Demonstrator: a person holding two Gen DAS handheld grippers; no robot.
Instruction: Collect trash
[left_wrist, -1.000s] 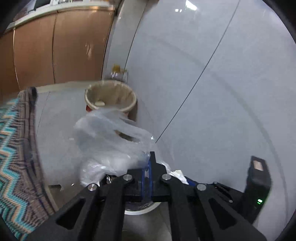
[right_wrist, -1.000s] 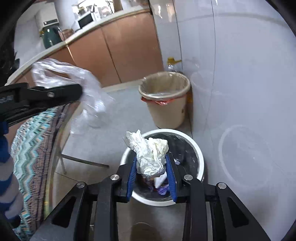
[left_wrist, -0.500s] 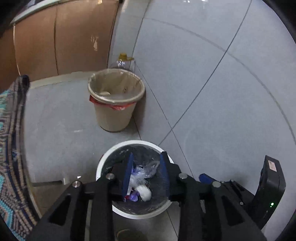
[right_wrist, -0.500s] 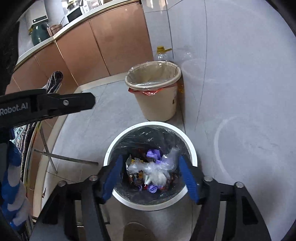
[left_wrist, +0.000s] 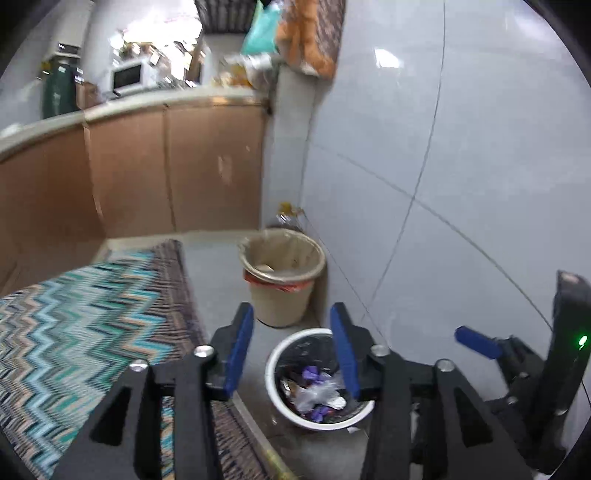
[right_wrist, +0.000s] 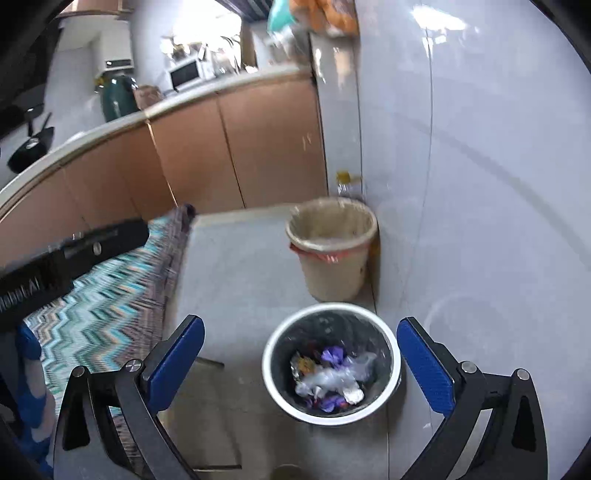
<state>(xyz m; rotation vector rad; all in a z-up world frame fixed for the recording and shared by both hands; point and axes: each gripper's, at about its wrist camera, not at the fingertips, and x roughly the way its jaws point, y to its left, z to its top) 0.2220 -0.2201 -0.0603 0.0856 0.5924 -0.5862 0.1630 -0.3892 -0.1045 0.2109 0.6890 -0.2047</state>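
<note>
A white-rimmed bin with a black liner (left_wrist: 286, 352) (right_wrist: 393, 354) stands on the floor by the tiled wall. It holds a clear plastic bag (left_wrist: 314, 393) (right_wrist: 332, 376), purple wrappers and foil. My left gripper (left_wrist: 291, 343) is open and empty, high above the bin. My right gripper (right_wrist: 301, 356) is wide open and empty, also above the bin. The left gripper's body shows at the left of the right wrist view (right_wrist: 70, 254).
A beige bin with a tan liner (left_wrist: 282, 280) (right_wrist: 332, 247) stands behind the white one, a bottle (right_wrist: 345, 182) at the wall behind it. A zigzag-patterned cloth (left_wrist: 85, 321) (right_wrist: 110, 291) covers a table to the left. Brown cabinets (left_wrist: 147, 173) with a counter are beyond.
Both grippers let go of their trash, the plastic bag and the crumpled paper, into the white bin. They have since risen and tilted up, jaws wider, and the table cloth has come into view.
</note>
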